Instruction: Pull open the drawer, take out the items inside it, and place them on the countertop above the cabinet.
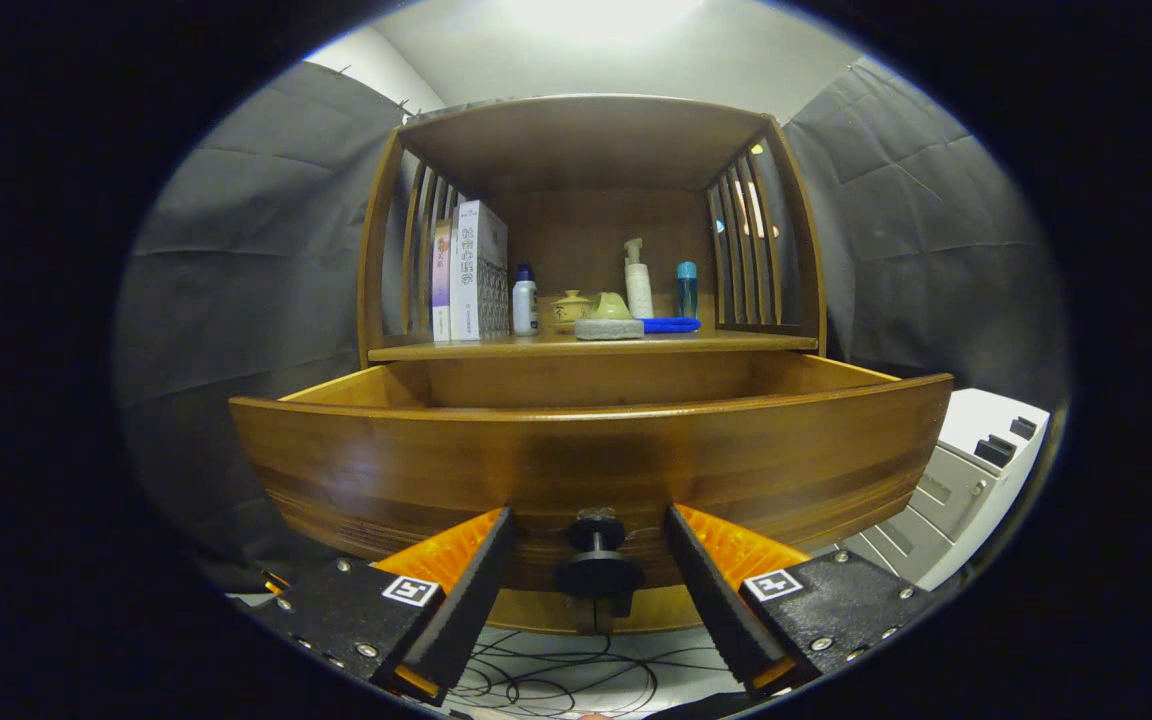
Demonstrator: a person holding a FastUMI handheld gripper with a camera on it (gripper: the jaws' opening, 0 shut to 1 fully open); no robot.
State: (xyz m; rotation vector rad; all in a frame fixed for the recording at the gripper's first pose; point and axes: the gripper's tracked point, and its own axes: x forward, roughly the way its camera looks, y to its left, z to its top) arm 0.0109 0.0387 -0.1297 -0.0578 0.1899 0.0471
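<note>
Wooden drawer (591,465) out; tongs (591,528) straddle knob (597,560), untouching.

Wooden drawer (591,455) pulled open, dark round knob (597,560) centred on its front

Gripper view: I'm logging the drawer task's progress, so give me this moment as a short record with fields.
drawer: pulled out from the cabinet; its inside is hidden behind the front panel
knob: on the drawer front, between the fingers, not touched by either
gripper: open, fingers spread to either side of the knob
countertop: holds boxes, a white bottle, a small lidded pot, a pump bottle, a blue-capped bottle and a blue cloth
task stage: drawer open; whether items are left inside cannot be told
</note>
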